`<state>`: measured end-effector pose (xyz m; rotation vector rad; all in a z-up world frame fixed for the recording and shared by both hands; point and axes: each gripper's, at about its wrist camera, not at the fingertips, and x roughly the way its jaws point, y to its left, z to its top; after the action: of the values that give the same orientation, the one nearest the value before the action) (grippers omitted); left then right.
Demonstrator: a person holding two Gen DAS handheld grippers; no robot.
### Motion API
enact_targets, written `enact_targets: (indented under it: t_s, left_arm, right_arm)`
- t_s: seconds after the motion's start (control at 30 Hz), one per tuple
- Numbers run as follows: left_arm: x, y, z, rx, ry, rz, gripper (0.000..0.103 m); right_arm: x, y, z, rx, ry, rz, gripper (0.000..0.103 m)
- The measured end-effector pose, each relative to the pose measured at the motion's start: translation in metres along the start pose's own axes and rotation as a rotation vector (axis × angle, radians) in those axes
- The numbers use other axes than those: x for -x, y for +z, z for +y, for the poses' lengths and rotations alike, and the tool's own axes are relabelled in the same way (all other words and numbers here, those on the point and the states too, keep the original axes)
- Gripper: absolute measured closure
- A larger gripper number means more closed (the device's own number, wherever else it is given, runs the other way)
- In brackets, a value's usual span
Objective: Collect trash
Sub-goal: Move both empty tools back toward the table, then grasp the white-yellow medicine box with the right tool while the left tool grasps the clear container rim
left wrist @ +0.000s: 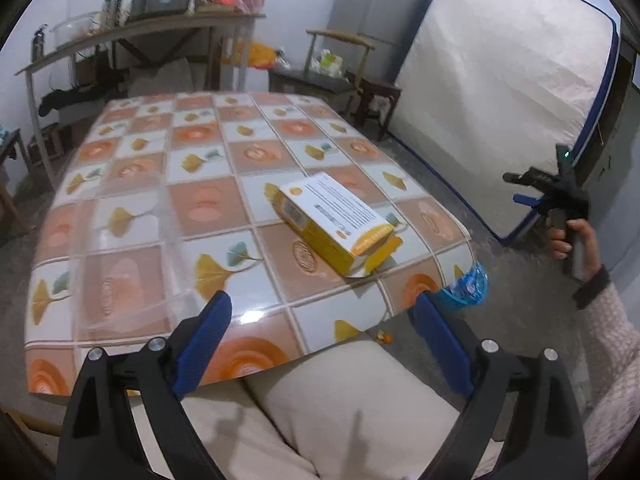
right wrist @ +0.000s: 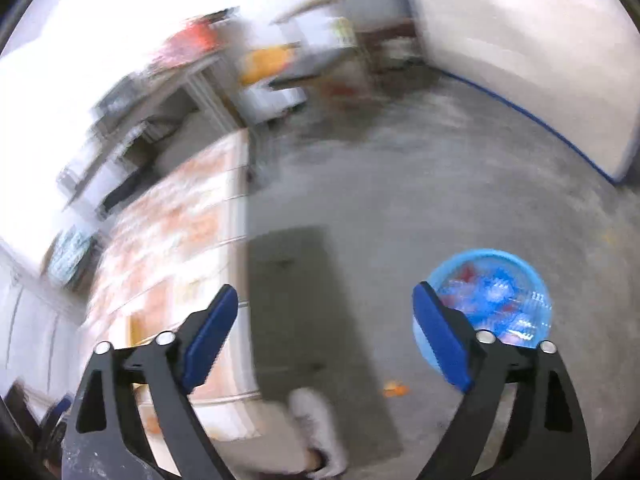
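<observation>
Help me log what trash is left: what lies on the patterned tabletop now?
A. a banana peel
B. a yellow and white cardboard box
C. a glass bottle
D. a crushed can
B: the yellow and white cardboard box lies flat near the right edge of the tiled-pattern table, nothing else on it.

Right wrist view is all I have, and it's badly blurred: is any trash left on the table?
Observer: Yes. One yellow box lies on the tablecloth, near the edge closest to the bin.
Operator: Is the left gripper on it?
Observer: No. The left gripper is open and empty, short of the box, over the near table edge.
Operator: Where is my right gripper relative to the table?
Observer: The right gripper is off the table's side, held in a hand, with a mattress leaning behind it.
</observation>
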<state>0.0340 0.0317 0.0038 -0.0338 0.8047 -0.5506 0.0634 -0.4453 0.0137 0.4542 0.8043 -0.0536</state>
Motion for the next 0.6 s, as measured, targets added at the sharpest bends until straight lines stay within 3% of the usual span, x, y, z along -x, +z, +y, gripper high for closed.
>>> enact_targets:
  t_s: [0.2,0.3,0.4,0.6]
  left_arm:
    - [0.028,-0.004,0.026,0.073,0.123,-0.097,0.010]
    - [0.036,-0.001,0.056,0.194,0.220,-0.125,0.009]
    - [0.033,0.004,0.092,0.321,0.345,-0.097,0.010]
    - [0.024,0.005,0.143,0.455,0.354,-0.044,0.010]
  right_arm:
    - [-0.024,-0.025,0.137,0.254,0.156,0.128,0.010]
    - [-0.046,-0.038,0.177,0.354,0.190,0.173,0.010]
    - [-0.070,-0.053,0.222,0.436,0.182,0.235,0.010]
    - [-0.108,-0.068,0.248,0.501,0.140,0.311,0.010]
